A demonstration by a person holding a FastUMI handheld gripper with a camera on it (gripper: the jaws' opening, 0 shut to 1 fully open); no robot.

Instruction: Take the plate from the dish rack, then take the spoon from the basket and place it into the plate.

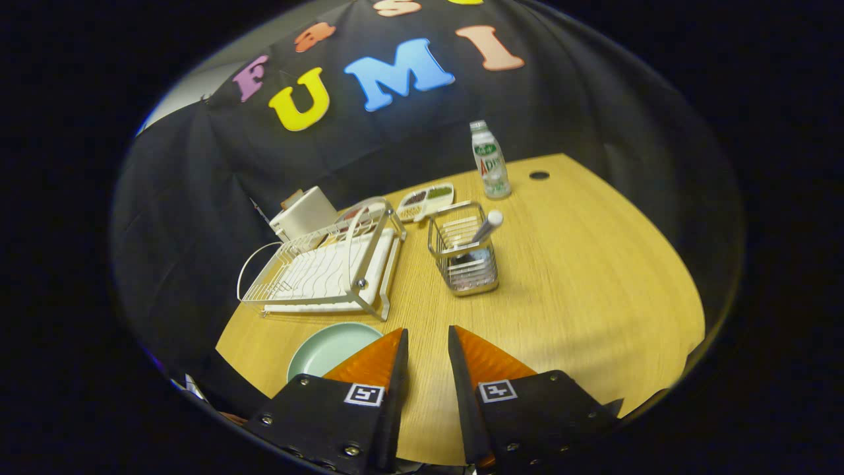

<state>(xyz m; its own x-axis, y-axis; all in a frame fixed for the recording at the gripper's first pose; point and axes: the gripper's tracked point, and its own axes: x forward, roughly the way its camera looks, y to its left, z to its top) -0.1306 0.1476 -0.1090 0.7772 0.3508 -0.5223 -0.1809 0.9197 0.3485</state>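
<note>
A pale green plate (326,346) lies flat on the wooden table (580,290), just left of my left finger and partly hidden behind it. The white wire dish rack (323,270) stands beyond the plate with nothing in its slots. To the right of the rack is a metal wire basket (465,254), and a spoon (481,234) leans in it with its white handle sticking up and to the right. My gripper (428,340) hovers over the table's near part, open by a narrow gap, with nothing between its fingers.
A white box-like appliance (303,212) sits behind the rack. A divided white dish of snacks (425,200) lies behind the basket. A plastic bottle (491,168) stands further back, near a round cable hole (539,175). The table's edge curves around on the right.
</note>
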